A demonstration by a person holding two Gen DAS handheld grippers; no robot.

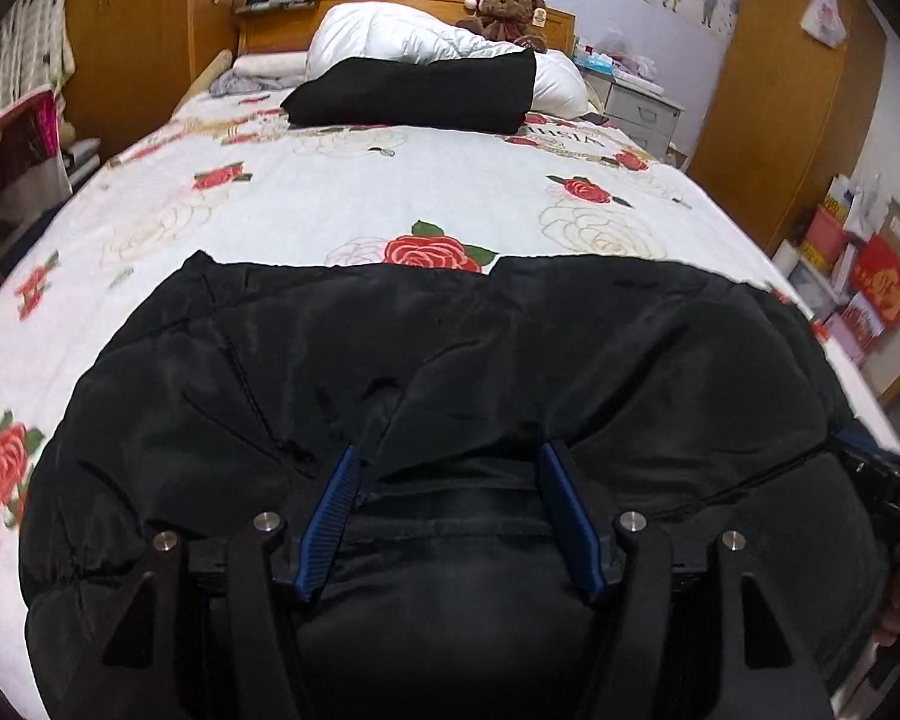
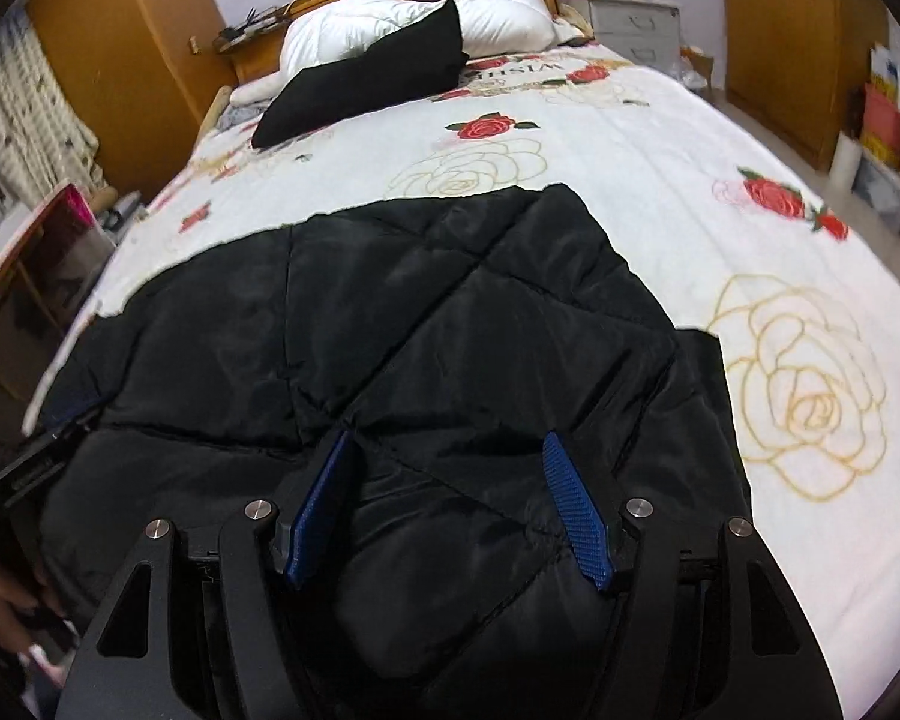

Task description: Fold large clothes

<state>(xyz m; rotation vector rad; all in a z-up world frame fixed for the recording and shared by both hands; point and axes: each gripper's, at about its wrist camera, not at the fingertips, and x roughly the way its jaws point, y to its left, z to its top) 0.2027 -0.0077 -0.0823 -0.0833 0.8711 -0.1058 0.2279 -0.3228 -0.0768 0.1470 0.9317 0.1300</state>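
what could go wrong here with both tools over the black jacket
1. The black jacket looks puffy and slick; the left tool and right tool both stand open over it, so a shallow pinch may slip off or catch only the top layer.
2. The jacket's near end lies at the bed's edge, so a pull toward the person might drag it off.
3. Padding may spring back, undoing a fold.
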